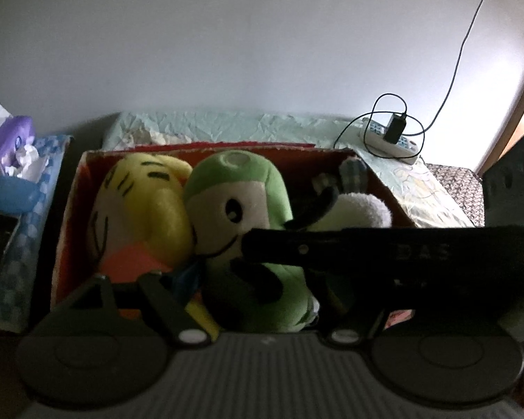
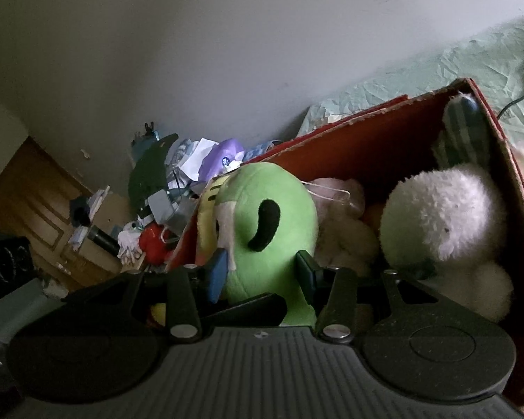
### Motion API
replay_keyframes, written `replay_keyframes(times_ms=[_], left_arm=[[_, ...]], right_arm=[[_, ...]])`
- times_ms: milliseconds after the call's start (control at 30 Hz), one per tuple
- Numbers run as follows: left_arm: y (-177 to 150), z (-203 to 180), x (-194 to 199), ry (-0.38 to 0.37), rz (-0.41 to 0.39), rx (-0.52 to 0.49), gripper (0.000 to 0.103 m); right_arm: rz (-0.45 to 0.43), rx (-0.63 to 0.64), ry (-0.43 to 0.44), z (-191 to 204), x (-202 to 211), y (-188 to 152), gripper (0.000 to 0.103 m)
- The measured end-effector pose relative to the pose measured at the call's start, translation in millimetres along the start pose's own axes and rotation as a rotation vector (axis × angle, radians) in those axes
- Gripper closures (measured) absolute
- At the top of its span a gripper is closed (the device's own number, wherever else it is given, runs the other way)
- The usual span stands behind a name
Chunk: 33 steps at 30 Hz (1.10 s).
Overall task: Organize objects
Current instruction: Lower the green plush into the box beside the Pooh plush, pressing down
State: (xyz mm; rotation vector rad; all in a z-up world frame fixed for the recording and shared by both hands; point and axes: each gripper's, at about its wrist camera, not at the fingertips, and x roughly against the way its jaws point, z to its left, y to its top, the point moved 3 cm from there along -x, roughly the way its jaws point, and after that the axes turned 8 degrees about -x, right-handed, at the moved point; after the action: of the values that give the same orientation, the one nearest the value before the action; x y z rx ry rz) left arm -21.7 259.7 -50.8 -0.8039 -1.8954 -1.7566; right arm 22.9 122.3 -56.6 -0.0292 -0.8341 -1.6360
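Right claw (image 2: 262,272): nearest the lens, fingers closed against both sides of the green plush toy (image 2: 269,216), holding it inside the red cardboard box (image 2: 366,139). Blue pad (image 2: 217,272) pressed to the toy's left flank.

Left claw (image 1: 248,279): positioned low over the same box (image 1: 70,209); fingertips dark and hidden behind the toy (image 1: 241,188), so its state cannot be told. Crossed in front by the black body of the other tool (image 1: 384,251).

Box contents: yellow plush toy (image 1: 143,202) touching the green one on its left; white fluffy toy (image 2: 443,216) at the right end; checked fabric item (image 2: 464,129) in the far corner.

Surface: counter covered with crumpled pale green sheet (image 1: 227,125). White power strip (image 1: 391,143) with black charger and looped cable near the right rear. Purple plush (image 1: 10,139) on blue patterned fabric at the left.

Room: plain white wall (image 1: 262,35) behind. Wooden door (image 2: 28,188) and a heap of mixed clutter (image 2: 157,202) left of the box.
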Motion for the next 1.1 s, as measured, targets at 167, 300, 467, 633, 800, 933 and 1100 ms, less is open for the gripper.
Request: replay_keyframes(times_ms=[167,300,467,633,800,933,1100], left_arm=[[1,-3,-5,0.014,0.032,0.011,0.025],[1,-7,-8,0.031,0.054,0.002,0.024],[2,-9,-11,0.038,0.068,-0.001,0.022],[1,-8,-11,0.033,0.070,0.006,0.022],[0,-8,-12,0.031,0.073,0.002,0.021],[-1,-9,-13,0.027,0.075,0.003,0.021],[-2,-10,-14,0.024,0.078,-0.005,0.017]], right_arm=[[-0.002,-0.036,0.004,-8,5,1,0.052],[0.001,-0.042,0.005,-10,7,0,0.051],[0.000,-0.017,-0.010,-7,6,0,0.051],[-0.009,-0.023,-0.019,-8,10,1,0.051],[-0.043,-0.028,-0.019,-9,20,4,0.051],[-0.057,-0.031,-0.017,-10,22,5,0.057],[-0.049,-0.019,-0.021,-6,18,3,0.065]])
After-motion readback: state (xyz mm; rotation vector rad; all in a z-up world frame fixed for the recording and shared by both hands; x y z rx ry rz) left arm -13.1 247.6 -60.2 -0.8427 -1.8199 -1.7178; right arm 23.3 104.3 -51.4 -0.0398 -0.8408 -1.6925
